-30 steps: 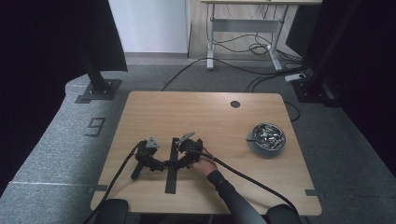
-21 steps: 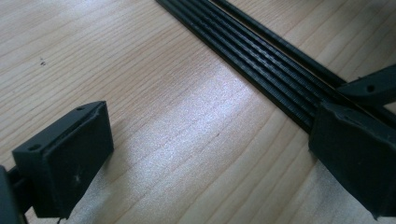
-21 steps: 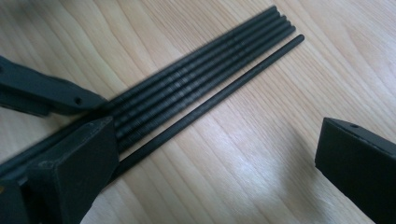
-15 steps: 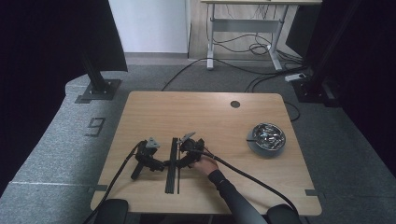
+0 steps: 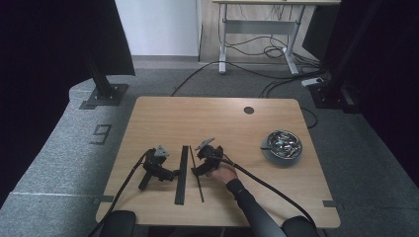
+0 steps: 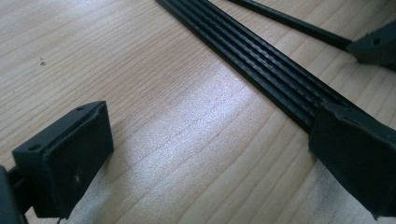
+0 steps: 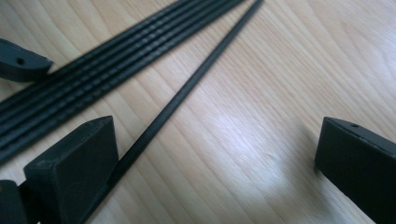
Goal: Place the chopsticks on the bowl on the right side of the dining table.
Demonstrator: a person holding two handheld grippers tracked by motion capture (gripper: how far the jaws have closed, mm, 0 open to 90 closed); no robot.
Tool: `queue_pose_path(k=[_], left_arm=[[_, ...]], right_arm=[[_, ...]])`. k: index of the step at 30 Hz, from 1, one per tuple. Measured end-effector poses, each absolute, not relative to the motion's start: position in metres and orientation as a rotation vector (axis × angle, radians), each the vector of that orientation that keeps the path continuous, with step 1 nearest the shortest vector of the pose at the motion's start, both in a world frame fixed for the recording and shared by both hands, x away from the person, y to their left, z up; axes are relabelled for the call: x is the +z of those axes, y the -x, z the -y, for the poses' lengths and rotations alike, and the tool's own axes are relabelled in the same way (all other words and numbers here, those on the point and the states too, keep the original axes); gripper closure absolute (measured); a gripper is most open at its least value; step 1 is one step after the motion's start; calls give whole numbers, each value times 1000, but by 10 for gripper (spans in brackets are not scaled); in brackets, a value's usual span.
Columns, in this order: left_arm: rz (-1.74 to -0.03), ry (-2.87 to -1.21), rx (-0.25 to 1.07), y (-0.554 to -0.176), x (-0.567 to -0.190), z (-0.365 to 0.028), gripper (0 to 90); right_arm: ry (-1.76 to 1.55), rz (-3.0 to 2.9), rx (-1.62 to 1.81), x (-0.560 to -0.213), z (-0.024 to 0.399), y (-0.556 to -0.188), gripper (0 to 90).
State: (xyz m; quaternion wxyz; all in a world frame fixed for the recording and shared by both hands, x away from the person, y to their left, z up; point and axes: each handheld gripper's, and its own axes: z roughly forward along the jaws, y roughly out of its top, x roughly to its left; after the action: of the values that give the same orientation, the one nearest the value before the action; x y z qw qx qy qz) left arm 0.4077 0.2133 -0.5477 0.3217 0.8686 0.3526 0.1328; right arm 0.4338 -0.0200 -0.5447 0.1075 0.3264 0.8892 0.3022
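Observation:
A wide black ribbed strip point(image 5: 181, 175) lies lengthwise on the wooden table point(image 5: 207, 116), and a thin black strip point(image 5: 197, 175) lies just right of it. My left gripper point(image 5: 173, 174) rests left of the ribbed strip, open. In the left gripper view its right pad point(image 6: 355, 156) sits at the edge of the ribbed strip point(image 6: 261, 65), with bare wood between the jaws. My right gripper point(image 5: 198, 166) is held by a hand and is also open. The thin strip point(image 7: 196, 79) runs past its left pad point(image 7: 70, 172), with the ribbed strip point(image 7: 93, 74) beyond.
A metal bowl point(image 5: 282, 143) with small shiny parts stands at the table's right side. A round cable hole point(image 5: 248, 110) is near the far edge. Cables trail from both grippers toward the near edge. Stands and a desk frame are on the floor behind.
The thin strip now lies apart from the ribbed strip, on its right. Both grippers have stayed almost where they were.

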Motion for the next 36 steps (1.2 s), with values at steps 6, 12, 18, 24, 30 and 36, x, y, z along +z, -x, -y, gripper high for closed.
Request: queue_pose_path(k=[6,12,18,24,30,36], left_arm=[[-926,-2281,349,-408,-548,-213,0],[-925,-2281,349,-408,-548,-213,0],[-927,-2280,348,-408,-548,-213,0],[-928,-2280,348,-408,-548,-213,0],[-929,-2280,348,-408,-548,-213,0],[-928,-2280,348,-408,-548,-213,0]], right_arm=[[-995,-2592,881,-544,30,-437,13],[-1018,-2567,882,-542,33,-441,55],[-1050,-2555,867,-541,40,-443,80],[-1077,-2530,873,-541,54,-445,129],[-1091,-2525,885,-539,67,-445,240],[-1056,-2551,892,-535,77,-443,480]])
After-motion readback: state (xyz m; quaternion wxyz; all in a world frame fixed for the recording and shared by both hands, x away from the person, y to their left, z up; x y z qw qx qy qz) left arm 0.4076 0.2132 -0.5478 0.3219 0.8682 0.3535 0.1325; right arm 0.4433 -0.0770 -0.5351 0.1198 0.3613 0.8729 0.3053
